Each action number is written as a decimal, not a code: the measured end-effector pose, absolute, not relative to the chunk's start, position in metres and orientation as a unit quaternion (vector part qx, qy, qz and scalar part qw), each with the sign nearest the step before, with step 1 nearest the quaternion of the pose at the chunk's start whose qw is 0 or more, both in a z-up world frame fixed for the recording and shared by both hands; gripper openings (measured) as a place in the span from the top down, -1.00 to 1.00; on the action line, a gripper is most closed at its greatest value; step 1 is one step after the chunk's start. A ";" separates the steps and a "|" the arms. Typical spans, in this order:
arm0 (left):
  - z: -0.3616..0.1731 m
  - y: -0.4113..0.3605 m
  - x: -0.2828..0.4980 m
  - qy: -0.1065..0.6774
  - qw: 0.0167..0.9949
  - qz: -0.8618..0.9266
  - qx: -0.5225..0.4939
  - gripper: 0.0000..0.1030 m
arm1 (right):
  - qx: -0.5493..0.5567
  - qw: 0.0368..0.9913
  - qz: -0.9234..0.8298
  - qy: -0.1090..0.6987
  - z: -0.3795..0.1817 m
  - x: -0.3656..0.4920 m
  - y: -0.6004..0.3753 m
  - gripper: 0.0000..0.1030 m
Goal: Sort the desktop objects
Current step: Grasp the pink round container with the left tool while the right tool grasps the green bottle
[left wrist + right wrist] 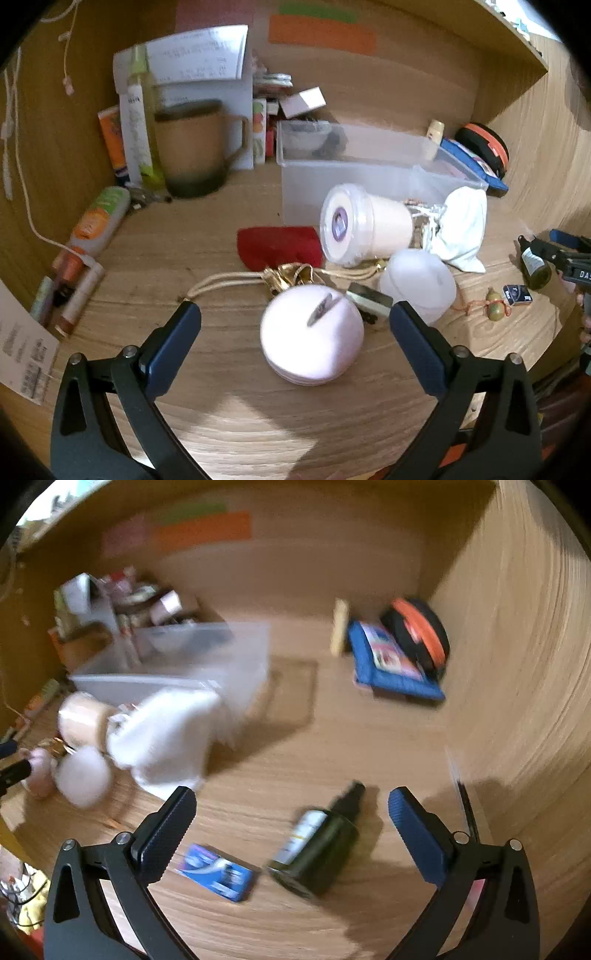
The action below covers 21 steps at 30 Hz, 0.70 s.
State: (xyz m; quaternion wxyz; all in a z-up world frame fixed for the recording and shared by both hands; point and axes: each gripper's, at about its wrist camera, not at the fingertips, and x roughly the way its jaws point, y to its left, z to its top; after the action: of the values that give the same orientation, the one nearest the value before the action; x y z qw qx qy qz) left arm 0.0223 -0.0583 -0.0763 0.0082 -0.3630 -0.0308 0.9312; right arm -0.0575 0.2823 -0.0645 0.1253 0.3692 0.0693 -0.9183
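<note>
Hand-held gripper (pixel 295 321) left, agape; one pink puff (pixel 312 334), one clear bin (pixel 369 173)

Home desk nook, wood-grain table (pixel 229 417) walled by matching panels, brown mug (pixel 195 147) at the back left, cosmetic tubes (pixel 99 221) and papers (pixel 199 55) beside the mug, clear storage bin (pixel 369 173) to its right

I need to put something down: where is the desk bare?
Bare desk lies between the clear bin, the blue booklet and the dark bottle. Another patch sits between the mug and red pouch. The white cup cluster is crowded.
</note>
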 end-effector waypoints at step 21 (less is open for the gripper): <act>-0.100 -0.054 0.004 -0.028 -0.005 0.915 -0.403 -0.43 | 0.434 0.125 -0.892 0.031 -0.103 -0.076 0.304 -0.25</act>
State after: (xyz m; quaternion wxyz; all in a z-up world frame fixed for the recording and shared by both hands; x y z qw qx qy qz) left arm 0.0044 -0.0541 -0.1004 -0.0052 -0.4029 -0.0281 0.9148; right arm -0.0757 0.3039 -0.1033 0.1254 0.4342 0.0308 -0.8915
